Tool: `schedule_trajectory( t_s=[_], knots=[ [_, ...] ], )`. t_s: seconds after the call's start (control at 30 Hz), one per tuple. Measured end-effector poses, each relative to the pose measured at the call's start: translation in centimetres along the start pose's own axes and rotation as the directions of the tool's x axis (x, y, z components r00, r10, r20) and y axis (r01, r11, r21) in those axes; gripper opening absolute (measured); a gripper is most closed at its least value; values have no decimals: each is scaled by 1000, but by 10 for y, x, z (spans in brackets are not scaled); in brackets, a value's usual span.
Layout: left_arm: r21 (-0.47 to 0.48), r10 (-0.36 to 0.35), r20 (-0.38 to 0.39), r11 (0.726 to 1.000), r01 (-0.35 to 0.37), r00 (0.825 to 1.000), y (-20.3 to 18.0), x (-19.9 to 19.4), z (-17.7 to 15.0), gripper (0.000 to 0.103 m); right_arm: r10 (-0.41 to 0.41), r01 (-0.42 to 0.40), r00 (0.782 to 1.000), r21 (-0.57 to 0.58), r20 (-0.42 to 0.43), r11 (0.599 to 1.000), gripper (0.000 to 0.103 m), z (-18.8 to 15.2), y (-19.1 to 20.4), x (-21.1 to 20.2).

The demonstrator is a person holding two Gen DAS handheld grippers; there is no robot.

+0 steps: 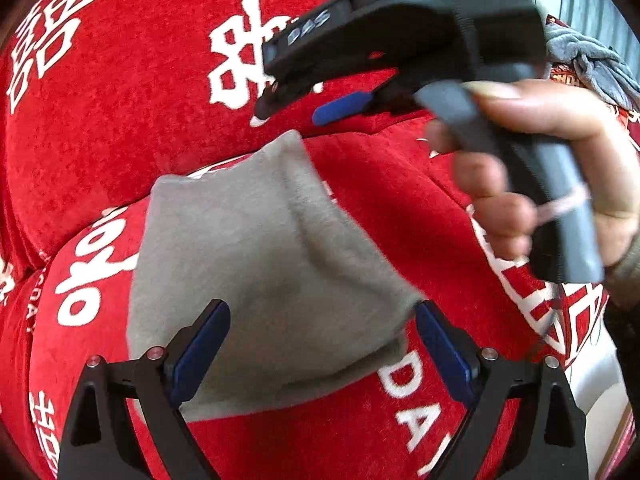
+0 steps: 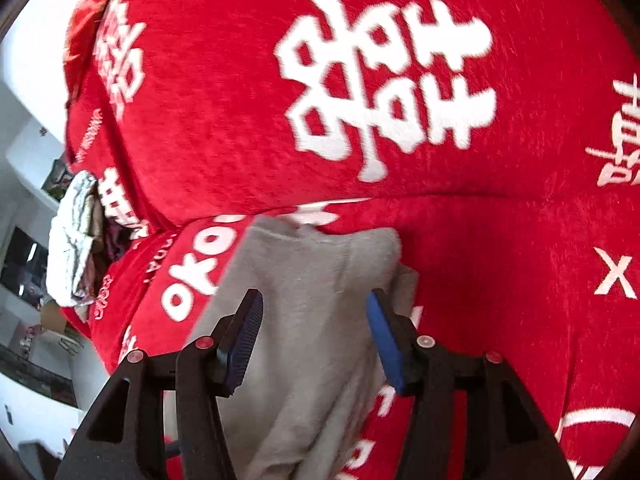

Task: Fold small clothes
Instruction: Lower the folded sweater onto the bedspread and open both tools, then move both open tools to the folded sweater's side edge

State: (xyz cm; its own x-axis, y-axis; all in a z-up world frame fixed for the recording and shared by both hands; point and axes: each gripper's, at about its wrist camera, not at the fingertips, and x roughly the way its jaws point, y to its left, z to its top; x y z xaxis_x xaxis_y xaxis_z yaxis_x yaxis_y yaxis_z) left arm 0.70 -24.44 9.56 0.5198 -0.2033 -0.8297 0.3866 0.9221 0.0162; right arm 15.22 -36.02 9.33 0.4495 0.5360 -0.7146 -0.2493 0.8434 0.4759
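both my left tongs (image 1: 322, 344) and right tongs (image 2: 316, 334) gape wide, holding nothing; the grey garment (image 1: 256, 264) lies between them, so i'd pinch its edges evenly.

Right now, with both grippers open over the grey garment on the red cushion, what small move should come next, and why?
Probably lower the left gripper and close it on the near edge of the small grey fleece garment. Its jaws stand open, straddling the cloth. The right gripper is open too, so nothing is held yet, and the garment lies rumpled on the red cushion cover with white characters.
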Motion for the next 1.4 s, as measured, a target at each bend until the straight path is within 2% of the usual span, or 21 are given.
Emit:
schedule_trajectory(
  t_s=[0.23,0.33,0.43,0.57,0.67,0.77,0.83,0.93,1.0,1.03,1.1,1.13,1.27,1.4],
  knots=[
    [-43,38,-1,998,-38,999,33,-11,-14,95,67,-73,995,-82,-77,994,60,-28,45,14],
    [-83,44,11,996,-43,999,55,-15,-19,95,54,-64,992,-82,-112,995,60,-43,45,25],
    [-172,57,-13,983,-58,998,87,-7,-23,95,41,-46,991,-35,-130,998,59,-57,31,30],
    [-270,69,-87,959,-90,994,124,21,-34,95,31,-29,993,22,-117,999,59,-74,9,23],
    [-299,21,-113,953,-54,993,136,34,-44,95,54,-48,994,62,-98,997,59,-87,-1,16],
    [-309,17,-97,950,-46,995,141,25,-45,95,36,-32,998,66,-54,997,59,-96,6,1],
    [-303,42,-55,951,-56,998,142,14,-40,95,67,-66,998,69,1,995,59,-105,13,-16],
    [-307,37,-18,951,-40,999,148,5,-34,95,101,-104,994,48,49,993,59,-122,25,-31],
    [-302,82,-43,949,-91,996,153,10,-31,95,118,-119,992,34,44,992,59,-131,31,-30],
    [-293,118,-74,947,-134,990,157,17,-32,95,102,-103,994,27,23,994,59,-137,33,-25],
    [-303,92,-92,946,-116,992,163,24,-37,96,32,-32,999,30,-12,999,59,-147,28,-17],
    [-312,82,-94,944,-108,992,166,25,-39,99,-3,5,1000,45,-30,999,59,-151,22,-12],
    [-329,71,-73,940,-92,995,171,15,-38,99,15,-16,1000,92,4,996,58,-152,14,-25],
    [-341,62,-45,937,-74,997,176,13,-14,99,-7,5,998,27,57,1000,60,-132,28,-39]
  ],
)
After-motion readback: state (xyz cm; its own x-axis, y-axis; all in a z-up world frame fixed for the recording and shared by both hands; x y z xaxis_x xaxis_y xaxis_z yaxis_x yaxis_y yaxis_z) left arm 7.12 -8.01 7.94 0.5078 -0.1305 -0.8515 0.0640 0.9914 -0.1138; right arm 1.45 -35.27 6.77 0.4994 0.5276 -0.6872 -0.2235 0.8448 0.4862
